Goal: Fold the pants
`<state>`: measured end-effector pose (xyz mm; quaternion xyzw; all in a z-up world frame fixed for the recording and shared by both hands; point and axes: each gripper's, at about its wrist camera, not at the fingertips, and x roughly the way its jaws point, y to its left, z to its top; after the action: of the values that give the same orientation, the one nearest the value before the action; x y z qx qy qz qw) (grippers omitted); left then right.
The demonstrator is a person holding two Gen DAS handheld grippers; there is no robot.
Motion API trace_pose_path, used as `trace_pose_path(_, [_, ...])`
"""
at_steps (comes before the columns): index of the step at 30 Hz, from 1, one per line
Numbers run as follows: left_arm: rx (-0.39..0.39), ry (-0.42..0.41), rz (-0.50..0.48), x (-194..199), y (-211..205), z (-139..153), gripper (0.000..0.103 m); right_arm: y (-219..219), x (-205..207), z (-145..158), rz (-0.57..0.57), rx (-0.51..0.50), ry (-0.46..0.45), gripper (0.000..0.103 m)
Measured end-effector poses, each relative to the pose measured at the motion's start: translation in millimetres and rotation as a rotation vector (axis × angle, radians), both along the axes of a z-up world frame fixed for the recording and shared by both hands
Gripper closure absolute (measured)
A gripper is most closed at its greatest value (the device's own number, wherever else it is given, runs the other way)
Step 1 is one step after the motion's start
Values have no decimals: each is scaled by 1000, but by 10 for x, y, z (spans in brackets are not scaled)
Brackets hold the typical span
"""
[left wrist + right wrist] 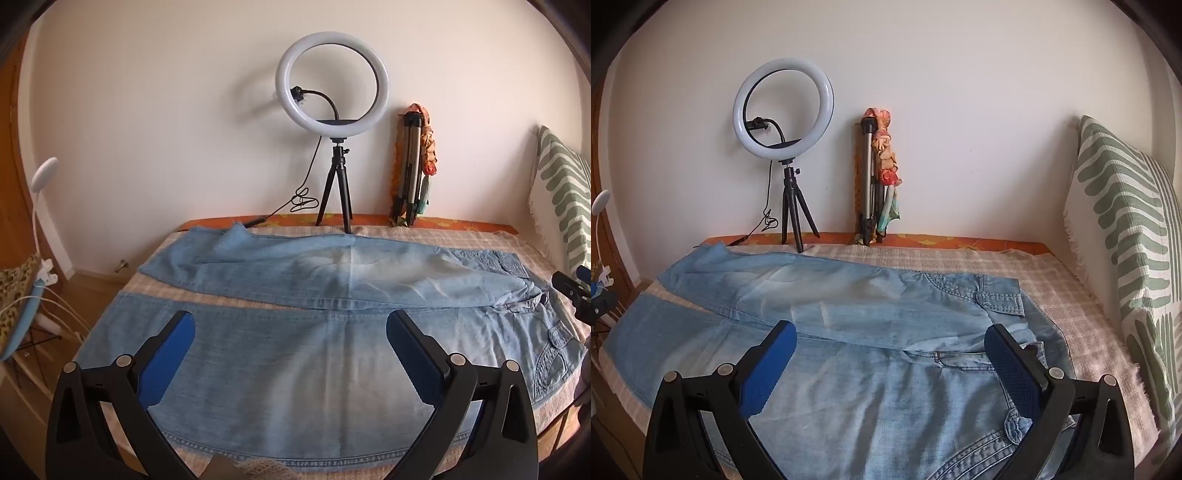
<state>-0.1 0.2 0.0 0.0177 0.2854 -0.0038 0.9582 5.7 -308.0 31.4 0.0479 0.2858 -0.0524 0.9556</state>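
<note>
Light blue denim pants (295, 354) lie spread flat across the checked bedcover (1052, 295), waistband to the right, legs to the left. The left gripper (290, 325) and right gripper (890, 334) hover above the near leg, jaws wide, holding nothing.

Ring light (332, 81), folded tripod (408, 166), pillow (1126, 236)

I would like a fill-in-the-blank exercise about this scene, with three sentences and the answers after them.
1. Both the left claw and the right claw are ____ and hold nothing.
2. The pants lie spread on the ____.
3. The ring light stands on a black ____.

Answers: open; bed; tripod
</note>
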Motion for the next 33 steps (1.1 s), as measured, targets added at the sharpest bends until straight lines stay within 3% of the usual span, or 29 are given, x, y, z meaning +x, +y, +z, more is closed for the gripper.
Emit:
trace_pose_path(3, [29,-17,1,-11,-18,2,0,2,1,-1,3,-11,0,0])
trace_pose_path(33, [32,-11,32,35,19,14,0,4,-26,-26,3,-24,-3,0])
